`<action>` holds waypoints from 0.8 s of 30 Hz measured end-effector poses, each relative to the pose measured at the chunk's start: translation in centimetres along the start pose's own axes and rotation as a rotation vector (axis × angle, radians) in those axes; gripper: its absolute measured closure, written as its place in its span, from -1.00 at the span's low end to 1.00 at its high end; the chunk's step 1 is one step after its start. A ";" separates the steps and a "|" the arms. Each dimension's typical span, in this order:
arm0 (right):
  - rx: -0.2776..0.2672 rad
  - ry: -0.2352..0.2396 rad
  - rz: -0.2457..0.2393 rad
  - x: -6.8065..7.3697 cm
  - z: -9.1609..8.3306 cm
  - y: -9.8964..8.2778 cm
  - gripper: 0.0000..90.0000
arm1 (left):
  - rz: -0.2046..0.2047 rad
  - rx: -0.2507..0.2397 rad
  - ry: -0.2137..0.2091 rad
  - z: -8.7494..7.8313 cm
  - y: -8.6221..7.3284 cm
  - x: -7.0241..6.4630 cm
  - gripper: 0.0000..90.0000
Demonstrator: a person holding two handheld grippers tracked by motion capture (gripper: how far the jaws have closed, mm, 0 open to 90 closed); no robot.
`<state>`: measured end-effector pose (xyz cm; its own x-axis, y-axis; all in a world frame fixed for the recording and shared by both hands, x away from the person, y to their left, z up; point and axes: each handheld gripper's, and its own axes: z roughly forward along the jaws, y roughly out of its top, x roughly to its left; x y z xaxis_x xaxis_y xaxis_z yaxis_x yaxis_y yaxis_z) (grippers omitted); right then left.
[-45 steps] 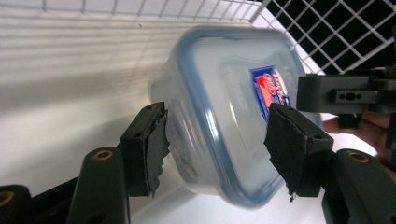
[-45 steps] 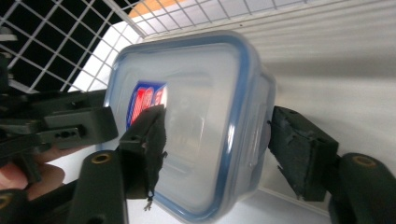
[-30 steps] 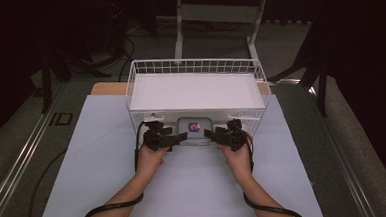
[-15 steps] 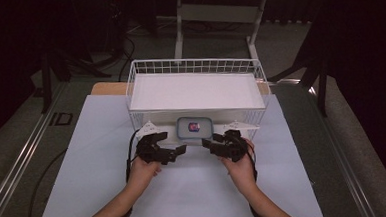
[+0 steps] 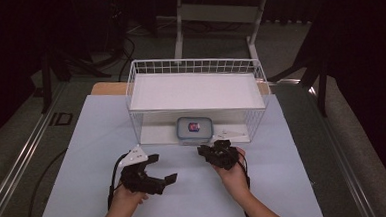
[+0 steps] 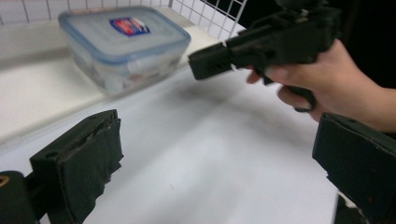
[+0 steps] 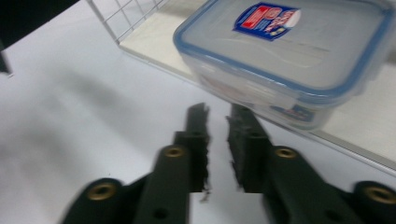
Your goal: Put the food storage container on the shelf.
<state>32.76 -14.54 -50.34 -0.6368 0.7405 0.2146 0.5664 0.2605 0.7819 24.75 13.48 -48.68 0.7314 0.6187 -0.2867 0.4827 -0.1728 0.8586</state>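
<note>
**Box sits in the rack, both grippers off it**

So the box, clear with a blue-rimmed lid and a red and blue label, sits on the bottom board of the wire rack, right at its front edge, under the white shelf. The rack stands on the white desk.

The left hand-held gripper is out in front of the rack and off to its left, well apart from the box, jaws spread wide with nothing between them. The right hand-held gripper is just in front of the box, near it but not touching. Its jaws have just been closing and are almost together now, a thin gap left and nothing in it
</note>
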 end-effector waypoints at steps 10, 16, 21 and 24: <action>0.035 -0.007 0.005 -0.2 2.1 0.2 0.99 | 0.036 0.016 0.013 0.1 -2.0 -0.2 -0.95; 0.033 -0.030 0.005 -0.7 3.1 0.8 0.99 | 0.033 0.017 0.025 0.5 -2.4 0.1 -0.95; 0.022 -0.035 0.013 -1.0 3.7 1.1 0.99 | 0.050 0.024 0.035 0.8 -2.9 0.0 -0.95; 0.020 -0.040 -0.001 -0.8 4.1 1.3 0.99 | 0.051 0.036 0.031 1.0 -3.1 0.0 -0.95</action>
<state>36.20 -12.27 -51.91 -0.6164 0.7642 0.1898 0.5763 0.2736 0.7700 23.76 13.19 -51.75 0.7405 0.6319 -0.2287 0.4621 -0.2316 0.8560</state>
